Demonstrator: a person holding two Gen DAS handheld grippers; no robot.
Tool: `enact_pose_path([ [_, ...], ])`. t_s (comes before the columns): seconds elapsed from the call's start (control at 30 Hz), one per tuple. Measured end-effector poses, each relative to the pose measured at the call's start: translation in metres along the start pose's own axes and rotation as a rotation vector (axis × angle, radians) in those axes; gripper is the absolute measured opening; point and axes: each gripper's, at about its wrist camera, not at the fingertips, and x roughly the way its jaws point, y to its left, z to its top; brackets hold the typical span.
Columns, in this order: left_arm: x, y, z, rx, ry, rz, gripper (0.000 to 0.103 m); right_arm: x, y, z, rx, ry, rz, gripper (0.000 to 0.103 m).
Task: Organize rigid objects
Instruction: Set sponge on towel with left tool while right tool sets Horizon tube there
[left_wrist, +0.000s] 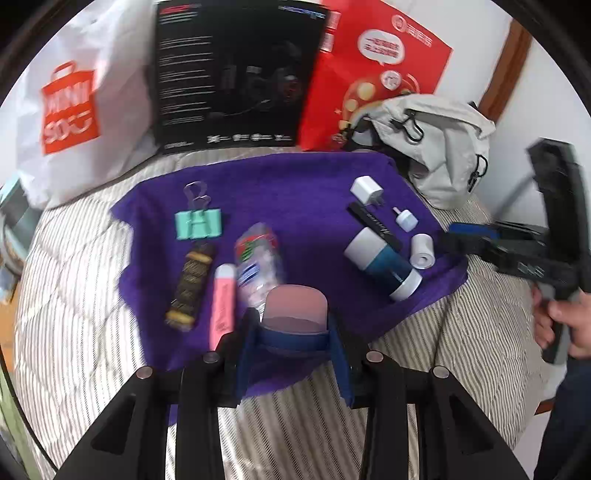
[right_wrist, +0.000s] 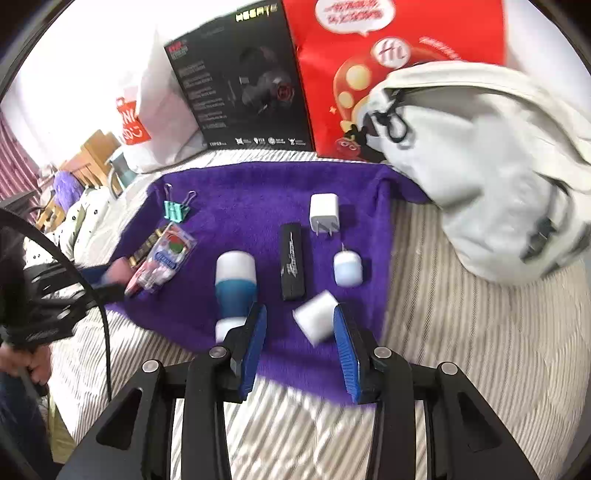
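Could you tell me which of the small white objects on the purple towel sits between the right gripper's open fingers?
The small white paper roll, tilted, between the right gripper fingers; the white wall charger and white capped bottle lie farther back.

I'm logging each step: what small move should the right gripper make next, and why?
Probably ease forward and close: the right gripper is open, its blue pads flanking the small white paper roll on the purple towel, not yet gripping it.

Grey backpack (right_wrist: 491, 173), red bag (left_wrist: 373, 74)
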Motion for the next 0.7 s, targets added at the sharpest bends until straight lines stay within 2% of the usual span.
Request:
enact_pose_path([
  [0.2, 0.025, -0.019, 0.017, 0.028, 0.019, -0.022, 0.035, -0.023, -0.005, -0.033, 0.032, 0.006, 0.049, 0.042],
  [0.3, 0.037, -0.026, 0.022, 0.040, 0.033, -0.023, 0.035, -0.024, -0.005, -0.051, 0.033, 0.038, 0.017, 0.042],
  [0.4, 0.049, -0.032, 0.025, 0.047, 0.052, -0.026, 0.035, -0.026, -0.007, -0.067, 0.064, 0.048, 0.039, 0.042],
  [0.53, 0.066, -0.040, 0.022, 0.081, 0.091, 0.010, 0.035, -0.023, -0.009, -0.082, 0.091, 0.068, 0.054, 0.042],
  [0.7, 0.079, -0.044, 0.017, 0.115, 0.123, 0.049, 0.035, -0.023, -0.012, -0.093, 0.095, 0.093, 0.033, 0.042],
])
